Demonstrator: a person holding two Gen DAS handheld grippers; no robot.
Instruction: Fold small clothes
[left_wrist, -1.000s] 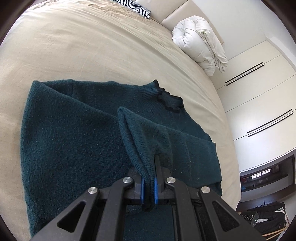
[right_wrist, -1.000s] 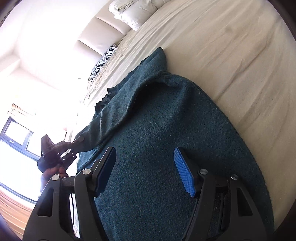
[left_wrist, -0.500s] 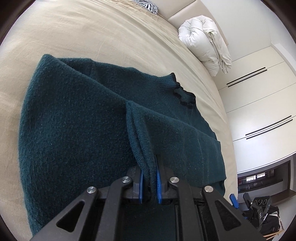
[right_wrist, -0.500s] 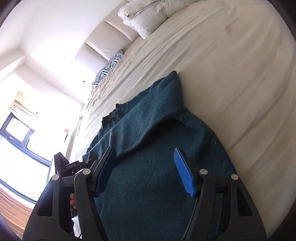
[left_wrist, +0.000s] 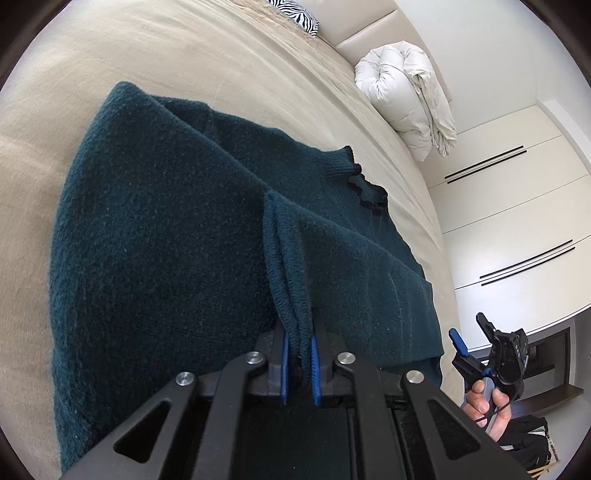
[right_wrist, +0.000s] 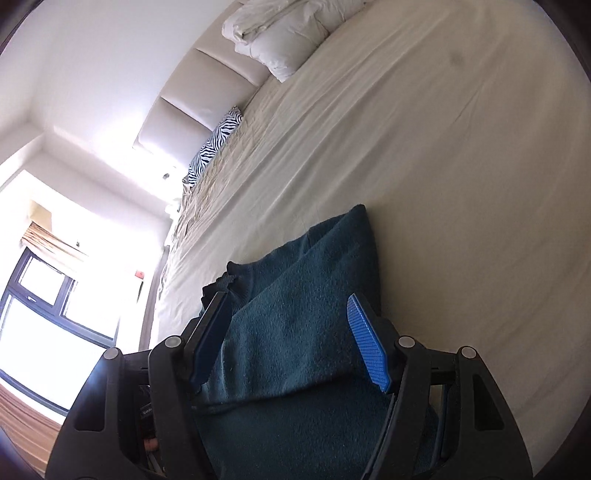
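Mid-fold: left gripper (left_wrist: 297, 363) clamped on sleeve cuff (left_wrist: 291, 295) of teal sweater (left_wrist: 166, 229) on bed (left_wrist: 184, 55). Right gripper (right_wrist: 291, 339) wide open, empty, w/ sweater under it. Next, prob — lay sleeve across body, then let go.

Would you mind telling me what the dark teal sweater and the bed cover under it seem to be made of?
The sweater looks like a soft, fuzzy knit, perhaps wool or acrylic: ribbed stitches show along its pinched edge. The bed cover looks like matte woven cotton, smooth with fine creases.
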